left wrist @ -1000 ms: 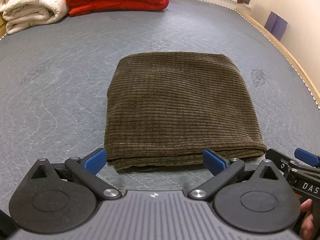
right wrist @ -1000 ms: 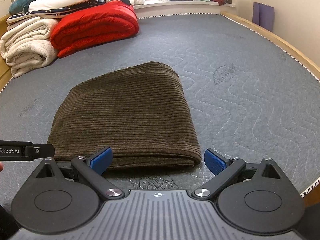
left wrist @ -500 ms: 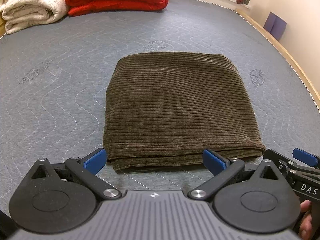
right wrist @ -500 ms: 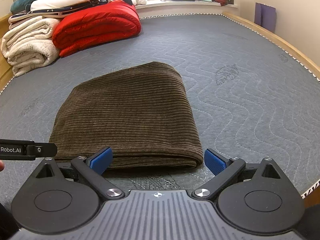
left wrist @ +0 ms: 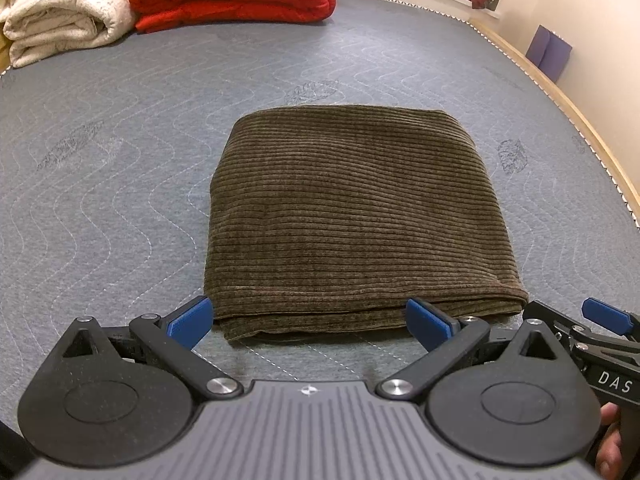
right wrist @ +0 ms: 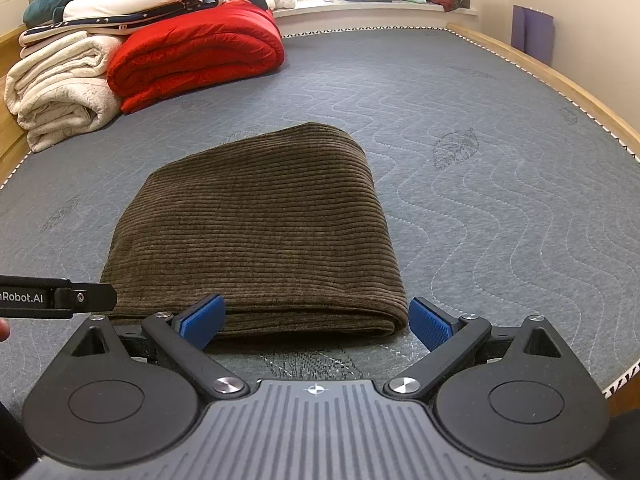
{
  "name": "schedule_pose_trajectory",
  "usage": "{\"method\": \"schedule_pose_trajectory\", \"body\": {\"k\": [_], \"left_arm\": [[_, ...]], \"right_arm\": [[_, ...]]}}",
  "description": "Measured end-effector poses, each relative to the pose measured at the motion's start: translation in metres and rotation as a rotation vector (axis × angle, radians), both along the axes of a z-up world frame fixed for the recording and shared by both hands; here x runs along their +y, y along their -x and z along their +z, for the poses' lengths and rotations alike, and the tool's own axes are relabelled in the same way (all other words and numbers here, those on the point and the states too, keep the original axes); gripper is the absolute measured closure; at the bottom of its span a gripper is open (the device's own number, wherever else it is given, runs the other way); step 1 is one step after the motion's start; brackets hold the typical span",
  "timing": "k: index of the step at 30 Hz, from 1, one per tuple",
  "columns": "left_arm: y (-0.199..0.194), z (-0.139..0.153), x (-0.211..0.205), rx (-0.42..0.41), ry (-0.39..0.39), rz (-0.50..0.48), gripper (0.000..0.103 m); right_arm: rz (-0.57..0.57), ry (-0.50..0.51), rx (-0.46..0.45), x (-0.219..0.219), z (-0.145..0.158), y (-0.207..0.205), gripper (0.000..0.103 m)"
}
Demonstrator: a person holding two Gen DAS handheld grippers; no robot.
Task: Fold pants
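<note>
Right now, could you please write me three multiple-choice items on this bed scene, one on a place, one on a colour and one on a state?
1. Where do the brown corduroy pants lie?
A. On the grey quilted mattress
B. On top of the red blanket
C. On the windowsill

2. What colour is the folded blanket beside the cream blanket?
A. Green
B. Red
C. Yellow

3. How do the left gripper and right gripper stand?
A. Both shut on the pants
B. One open, one shut
C. Both open, holding nothing

Answers:
1. A, the pants rest flat as a folded rectangle on the mattress, apart from the blankets.
2. B, the roll next to the cream one is bright red.
3. C, each pair of blue pads is spread wide with no cloth between them.
</note>
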State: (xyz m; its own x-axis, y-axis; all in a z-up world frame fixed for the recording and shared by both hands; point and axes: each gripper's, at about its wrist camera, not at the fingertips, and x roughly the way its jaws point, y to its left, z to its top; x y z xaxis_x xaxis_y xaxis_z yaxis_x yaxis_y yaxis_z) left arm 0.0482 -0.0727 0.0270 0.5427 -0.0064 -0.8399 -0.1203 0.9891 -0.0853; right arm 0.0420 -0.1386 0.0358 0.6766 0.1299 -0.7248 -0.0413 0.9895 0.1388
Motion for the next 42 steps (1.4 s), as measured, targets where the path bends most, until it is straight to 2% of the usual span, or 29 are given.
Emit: {"method": "schedule_pose_trajectory", "body": {"k": [42], "left_arm": [[-0.0003, 0.0009, -0.0003, -0.004, 0.007, -0.011, 0.000]], "right_arm": [[0.008, -0.004, 0.008, -0.0013, 0.0003, 0.0008, 0.005]]}}
